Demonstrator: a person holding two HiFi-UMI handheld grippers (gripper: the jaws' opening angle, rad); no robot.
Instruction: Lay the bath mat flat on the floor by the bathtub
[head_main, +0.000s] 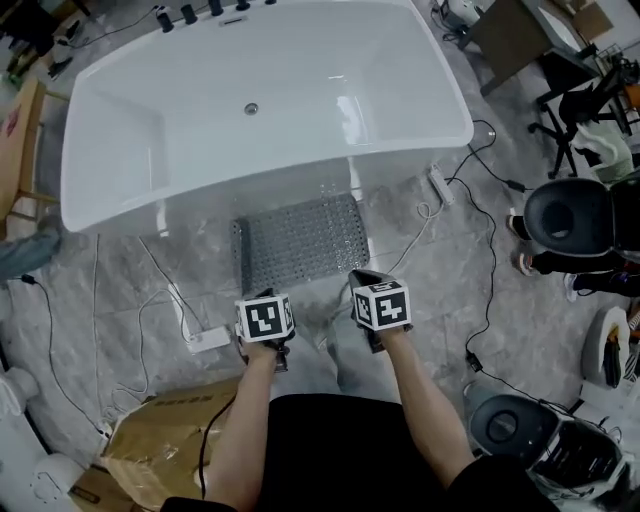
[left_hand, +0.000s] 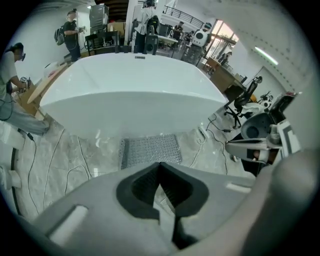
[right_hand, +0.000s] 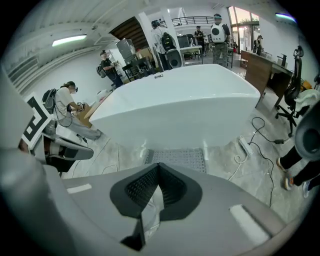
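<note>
Bath mat (head_main: 300, 240), grey and studded with small holes, lies spread flat on the marble-patterned floor (head_main: 120, 290), its far edge tucked against the foot of the white bathtub (head_main: 250, 130). It looks thin and rubbery, so it is likely light and floppy, apt to sag or fold if lifted by one point. The two near corners seem the best places to grip should it need straightening. The left gripper (left_hand: 160, 165) and right gripper (right_hand: 159, 166) hover just short of the near edge, fingers (left_hand: 140, 187) pressed tip to tip on nothing. A white power strip (head_main: 208, 340) and loose cables lie nearby.
</note>
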